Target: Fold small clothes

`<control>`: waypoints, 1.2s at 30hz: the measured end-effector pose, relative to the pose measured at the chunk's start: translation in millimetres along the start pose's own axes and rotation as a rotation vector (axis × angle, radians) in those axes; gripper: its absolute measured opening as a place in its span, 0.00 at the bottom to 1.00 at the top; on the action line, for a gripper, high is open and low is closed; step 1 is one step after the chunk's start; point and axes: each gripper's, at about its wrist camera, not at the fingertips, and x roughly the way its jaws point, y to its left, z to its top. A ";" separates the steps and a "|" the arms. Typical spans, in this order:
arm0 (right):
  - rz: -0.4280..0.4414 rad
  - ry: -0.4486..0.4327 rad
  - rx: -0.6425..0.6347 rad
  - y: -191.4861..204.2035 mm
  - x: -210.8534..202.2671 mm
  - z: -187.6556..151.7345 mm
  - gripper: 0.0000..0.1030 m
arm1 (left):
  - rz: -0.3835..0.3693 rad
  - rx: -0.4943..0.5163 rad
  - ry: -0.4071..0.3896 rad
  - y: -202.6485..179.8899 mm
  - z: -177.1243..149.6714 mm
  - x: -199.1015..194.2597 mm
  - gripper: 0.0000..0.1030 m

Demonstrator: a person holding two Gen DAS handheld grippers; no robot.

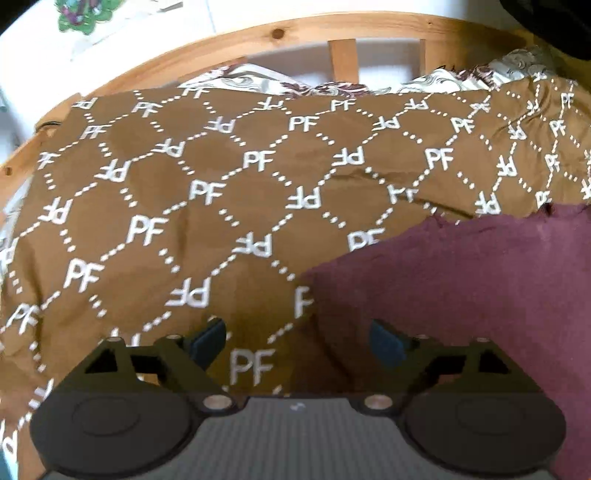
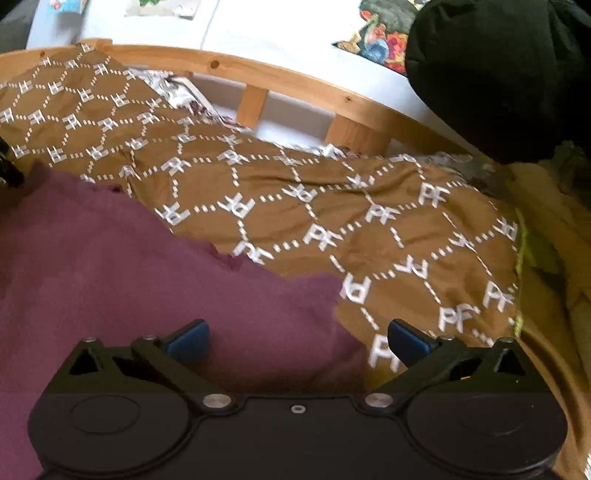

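Both tools wide open right now, nothing between the jaws. Left tool [image 1: 297,341] hangs over the spot where the maroon garment [image 1: 461,295] meets the brown bedspread [image 1: 221,192] w/ the white PF print; the garment's left edge runs just under it. Right tool [image 2: 297,341] sits over the garment's other side [image 2: 147,266], its left pad above the maroon cloth, its right pad above the bedspread.

The garment lies flat on the bed, spread across the near part, ragged-looking far edge visible in both views. Wooden bed frame [image 1: 295,33] runs along the back, a black bundle [image 2: 498,74] at the far right.

Progress: hard to tell how many folds are in; shape's mostly cut off by the views. Looks like a fold was set down or a fresh grab is coming. Probably more folding left, plus whatever other clothes are off-camera.
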 end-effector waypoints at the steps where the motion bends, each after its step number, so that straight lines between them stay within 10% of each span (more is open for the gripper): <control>1: -0.019 0.012 0.014 -2.4 -2.1 -3.8 0.99 | 0.002 -0.005 -0.004 1.2 -5.8 -3.1 0.86; 11: -0.013 -0.064 0.208 -15.9 -79.0 -67.2 0.99 | -0.195 -0.064 -0.094 26.7 -82.7 -37.3 0.91; 18: 0.012 -0.099 0.274 6.6 -107.1 -91.5 0.99 | -0.246 -0.136 -0.041 32.7 -93.6 -46.2 0.70; 22: 0.024 -0.110 0.231 16.0 -113.0 -86.8 0.99 | -0.252 -0.206 0.031 36.1 -102.4 -41.3 0.22; 24: 0.025 -0.124 0.209 18.6 -116.6 -86.0 0.99 | -0.284 -0.269 0.038 37.8 -107.4 -43.8 0.13; 36: 0.054 -0.124 0.210 15.7 -118.8 -91.3 0.99 | -0.171 -0.270 0.044 19.8 -104.6 -58.1 0.13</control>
